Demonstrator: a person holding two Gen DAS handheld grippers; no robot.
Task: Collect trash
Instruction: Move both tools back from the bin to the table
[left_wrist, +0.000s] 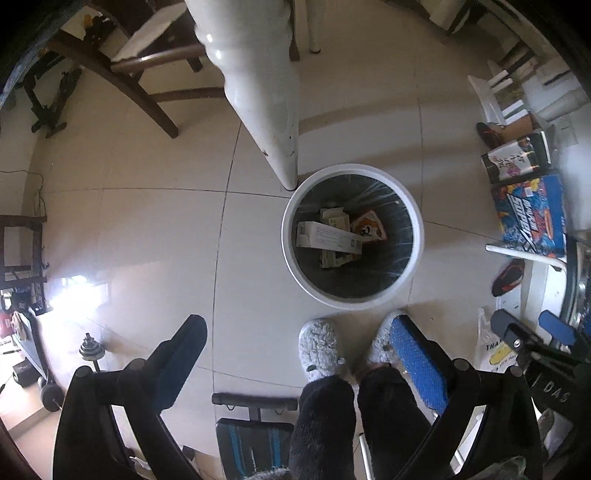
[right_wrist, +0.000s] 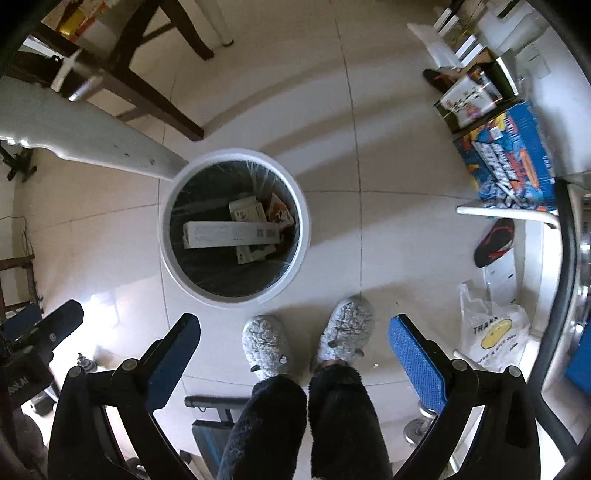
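A pale tiled floor (left_wrist: 147, 229) fills the left wrist view. The left gripper (left_wrist: 299, 354) hangs spread wide and holds nothing, above two grey slippers (left_wrist: 319, 347). Just beyond the slippers stands a round white bin (left_wrist: 352, 236) with a dark liner; inside lie a long white box (left_wrist: 328, 236), at least one other pale carton and an orange packet (left_wrist: 369, 227). A white table leg (left_wrist: 258, 92) comes down to the bin's far left rim. Two printed boxes (left_wrist: 532, 214) stand well to the right, and the right gripper shows at the right edge.

In the right wrist view, the right gripper (right_wrist: 293, 350) is likewise released and empty. The bin (right_wrist: 234, 227) sits ahead and to the left, beyond the two slippers (right_wrist: 264, 345). A white plastic bag (right_wrist: 495, 336) lies at the right, near a dark sandal (right_wrist: 493, 242).
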